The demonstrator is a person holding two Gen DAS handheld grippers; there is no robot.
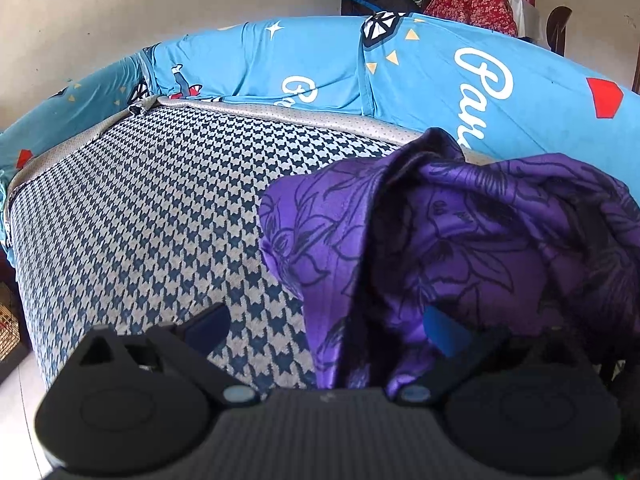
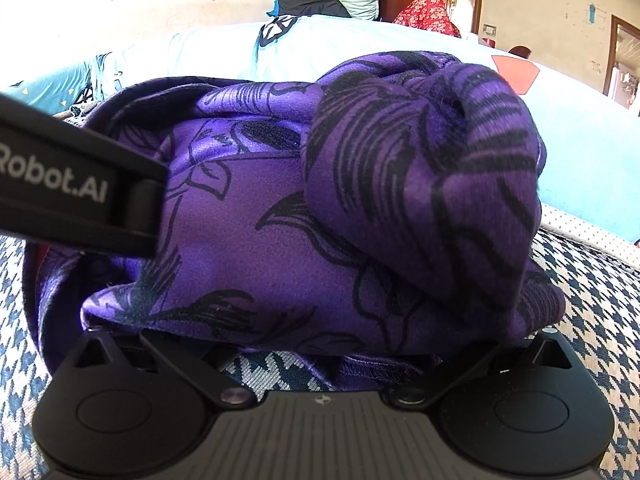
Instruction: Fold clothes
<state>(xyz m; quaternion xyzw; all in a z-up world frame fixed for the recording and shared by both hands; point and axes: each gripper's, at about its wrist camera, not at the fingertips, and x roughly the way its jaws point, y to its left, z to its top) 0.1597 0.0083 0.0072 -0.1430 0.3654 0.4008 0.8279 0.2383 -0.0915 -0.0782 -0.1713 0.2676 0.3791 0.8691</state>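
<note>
A purple garment with black flower outlines (image 1: 460, 240) lies bunched on the houndstooth cushion (image 1: 160, 220), to the right in the left wrist view. My left gripper (image 1: 326, 328) is open, its dark left finger (image 1: 208, 326) over bare cushion and its blue-padded right finger (image 1: 444, 334) tucked against the cloth's near folds. In the right wrist view the garment (image 2: 320, 208) fills the middle, with a rolled lump (image 2: 460, 184) on top. My right gripper (image 2: 320, 344) stands spread wide at the cloth's near hem; its fingertips are hidden under the fabric. The left gripper's body (image 2: 76, 184) pokes in from the left.
A backrest covered in a blue printed sheet (image 1: 360, 68) curves around the far side of the cushion. Piled clothes and pillows (image 2: 340, 0) sit behind it. The cushion's left edge (image 1: 16, 240) drops to the floor. Bare houndstooth cushion (image 2: 592, 300) shows right of the garment.
</note>
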